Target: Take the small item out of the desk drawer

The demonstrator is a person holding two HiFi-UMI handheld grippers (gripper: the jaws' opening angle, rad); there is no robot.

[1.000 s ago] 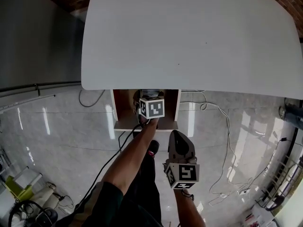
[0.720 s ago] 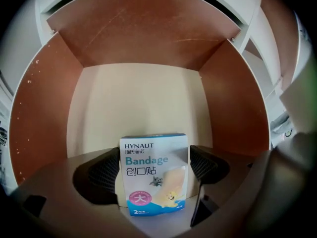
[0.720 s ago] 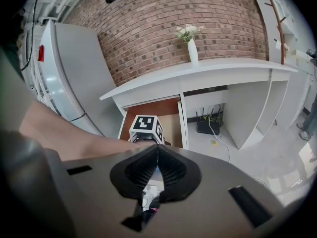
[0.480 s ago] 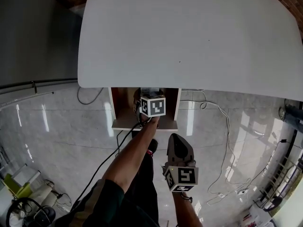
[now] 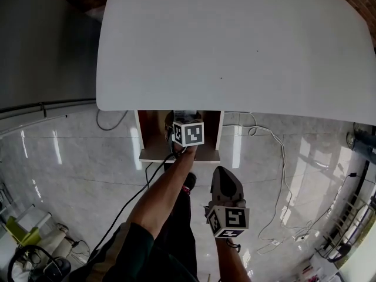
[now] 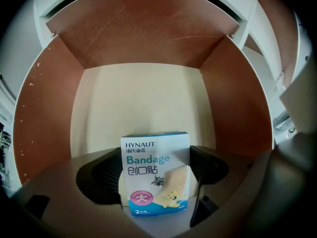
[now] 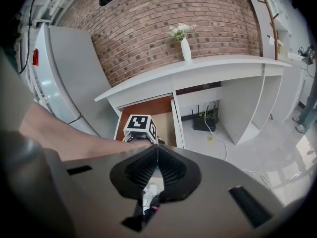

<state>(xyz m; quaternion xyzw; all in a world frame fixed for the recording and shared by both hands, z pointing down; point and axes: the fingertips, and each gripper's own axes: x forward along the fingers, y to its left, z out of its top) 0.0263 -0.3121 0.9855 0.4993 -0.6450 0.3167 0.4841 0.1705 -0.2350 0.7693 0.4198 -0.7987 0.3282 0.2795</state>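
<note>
Fingers (image 6: 101, 175) of the left gripper (image 6: 156, 180) press on both sides of the small bandage box (image 6: 156, 157), which stands upright between them inside the open drawer (image 6: 44, 108) under the white surface (image 5: 235, 40). So the grasp seems done, and what is left is to bring the box out. The right gripper (image 7: 157, 155), fingers shut together on nothing, is well apart from the drawer.

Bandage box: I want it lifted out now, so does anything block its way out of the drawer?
Nothing visible does. The left gripper holds the bandage box between its jaws, nothing else shows in the drawer, and its pulled-out part lies clear of the desk top.
</note>
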